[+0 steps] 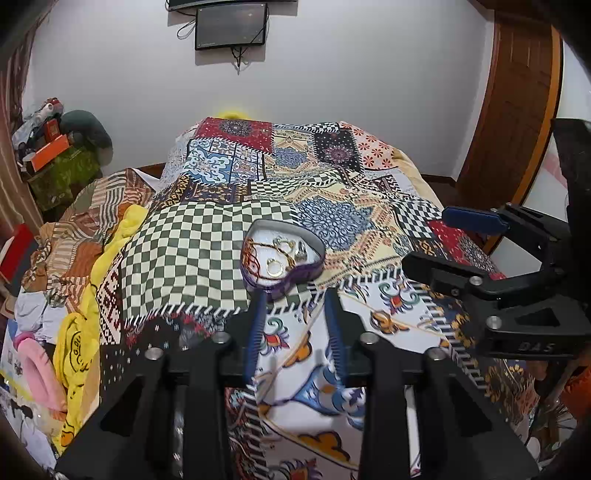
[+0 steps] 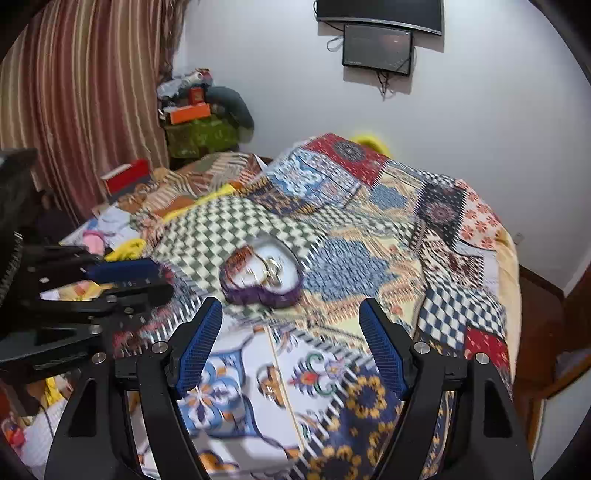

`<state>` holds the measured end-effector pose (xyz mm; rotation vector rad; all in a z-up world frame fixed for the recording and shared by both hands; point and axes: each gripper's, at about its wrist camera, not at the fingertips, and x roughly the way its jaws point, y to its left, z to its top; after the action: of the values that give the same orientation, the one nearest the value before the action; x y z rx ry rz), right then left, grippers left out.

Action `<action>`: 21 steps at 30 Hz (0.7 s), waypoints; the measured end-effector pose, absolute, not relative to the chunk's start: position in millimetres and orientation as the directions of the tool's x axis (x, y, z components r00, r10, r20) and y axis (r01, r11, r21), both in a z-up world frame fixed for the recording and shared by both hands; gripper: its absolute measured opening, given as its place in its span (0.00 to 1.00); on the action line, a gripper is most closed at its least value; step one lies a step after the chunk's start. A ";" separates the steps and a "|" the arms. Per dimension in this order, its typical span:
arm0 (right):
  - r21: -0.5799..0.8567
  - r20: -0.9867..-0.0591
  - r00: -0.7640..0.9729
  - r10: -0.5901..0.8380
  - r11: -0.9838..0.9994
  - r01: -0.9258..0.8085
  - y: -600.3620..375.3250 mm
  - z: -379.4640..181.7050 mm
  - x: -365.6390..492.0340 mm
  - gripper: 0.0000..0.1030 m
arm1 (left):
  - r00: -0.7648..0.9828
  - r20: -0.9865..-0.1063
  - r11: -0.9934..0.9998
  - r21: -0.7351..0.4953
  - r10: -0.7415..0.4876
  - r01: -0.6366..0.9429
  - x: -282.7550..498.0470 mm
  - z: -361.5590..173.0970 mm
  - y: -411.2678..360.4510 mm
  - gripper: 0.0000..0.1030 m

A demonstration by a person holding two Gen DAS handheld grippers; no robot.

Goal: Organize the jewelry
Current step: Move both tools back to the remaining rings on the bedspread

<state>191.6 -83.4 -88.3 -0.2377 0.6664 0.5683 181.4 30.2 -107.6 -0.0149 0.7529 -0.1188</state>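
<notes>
Left tool (image 1: 295, 295) spread, empty; right tool (image 2: 290, 310) spread wide, empty. Heart-shaped jewelry box (image 1: 282, 254) mid-frame on bed (image 1: 192, 251).

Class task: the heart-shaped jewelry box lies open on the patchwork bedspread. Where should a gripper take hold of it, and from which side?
Grip the heart-shaped box by its purple side wall, coming from above on the near, pointed end. The wall is thin and upright, so one of the fingers probably fits inside, clear of the rings.

A home bedroom — patchwork-quilted bed (image 1: 229, 236), striped curtain (image 2: 81, 92), wall-mounted screen (image 1: 231, 26).
</notes>
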 end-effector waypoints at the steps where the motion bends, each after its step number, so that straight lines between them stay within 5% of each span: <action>1: -0.037 -0.642 0.647 0.412 0.826 -0.562 -87.5 -90.3 187.0 0.71 | 0.725 -0.680 0.993 -0.053 -0.110 0.102 177.4 -108.6 28.7 0.35; 21: 0.076 -0.735 0.532 0.420 0.831 -0.550 -112.8 -134.7 173.3 0.71 | 0.708 -0.693 0.990 -0.102 -0.138 0.094 156.3 -144.2 22.1 0.41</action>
<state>173.3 -112.8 -134.7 -0.1724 0.8265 0.5820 156.3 22.1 -144.2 -0.0607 0.7741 -0.1291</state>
